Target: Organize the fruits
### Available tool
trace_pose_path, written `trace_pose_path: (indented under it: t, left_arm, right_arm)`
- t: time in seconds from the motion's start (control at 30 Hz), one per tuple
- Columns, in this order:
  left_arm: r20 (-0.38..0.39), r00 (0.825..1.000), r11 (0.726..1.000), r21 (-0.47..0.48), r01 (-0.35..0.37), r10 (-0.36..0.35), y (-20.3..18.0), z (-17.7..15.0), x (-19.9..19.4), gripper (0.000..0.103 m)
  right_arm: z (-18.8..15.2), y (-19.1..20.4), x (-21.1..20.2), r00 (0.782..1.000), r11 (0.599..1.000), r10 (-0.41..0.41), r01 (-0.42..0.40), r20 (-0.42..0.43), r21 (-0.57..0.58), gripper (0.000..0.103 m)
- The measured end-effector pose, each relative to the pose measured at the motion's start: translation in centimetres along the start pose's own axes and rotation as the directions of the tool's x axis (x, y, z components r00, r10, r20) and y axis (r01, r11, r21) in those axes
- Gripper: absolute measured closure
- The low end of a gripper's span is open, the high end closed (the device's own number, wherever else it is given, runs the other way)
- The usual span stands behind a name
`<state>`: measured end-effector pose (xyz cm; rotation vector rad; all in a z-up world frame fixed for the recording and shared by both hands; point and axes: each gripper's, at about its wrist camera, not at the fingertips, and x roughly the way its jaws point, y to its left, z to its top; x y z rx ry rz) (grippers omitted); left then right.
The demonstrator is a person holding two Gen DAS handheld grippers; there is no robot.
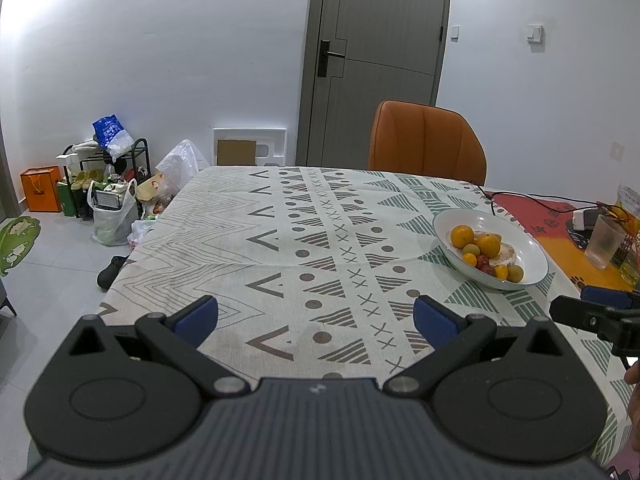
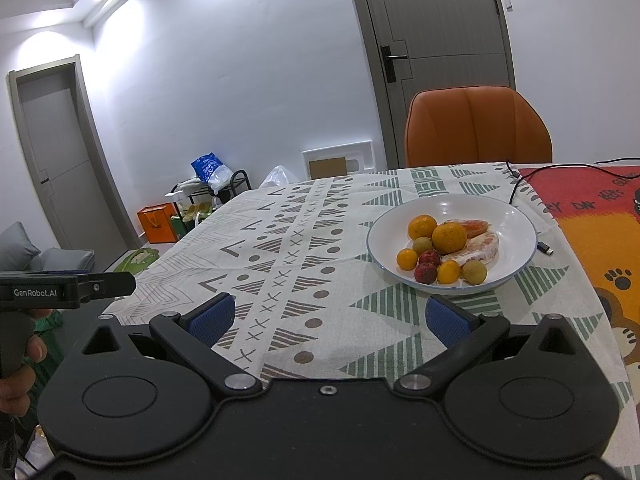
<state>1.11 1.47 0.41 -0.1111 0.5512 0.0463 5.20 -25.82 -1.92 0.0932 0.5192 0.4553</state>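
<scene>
A white bowl (image 2: 516, 216) stands on the patterned tablecloth and holds the fruit: oranges (image 2: 449, 237), small red fruits (image 2: 425, 273), small yellow-green fruits (image 2: 475, 271) and peeled citrus pieces (image 2: 478, 249). The bowl also shows in the left wrist view (image 1: 532, 248) at the right. My left gripper (image 1: 316, 314) is open and empty over the near cloth, left of the bowl. My right gripper (image 2: 330, 316) is open and empty, just short of the bowl's near rim. Each gripper shows at the edge of the other's view.
An orange chair (image 2: 478, 128) stands behind the table's far edge. A black cable (image 2: 516, 184) and a USB plug (image 2: 545, 249) lie right of the bowl. A plastic cup (image 1: 606, 242) stands at the far right. Bags and a rack (image 1: 108, 184) clutter the floor to the left.
</scene>
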Motion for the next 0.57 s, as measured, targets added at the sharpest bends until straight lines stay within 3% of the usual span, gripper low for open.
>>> trace_pose_path:
  t: [0.57]
  left_arm:
    - [-0.013,1.000,1.000,0.018,0.007,-0.007,-0.54,-0.40,0.21,0.000]
  right_arm:
    - [-0.13,-0.39,0.01,1.000,1.000,-0.005,0.005,-0.002,0.005,0.000]
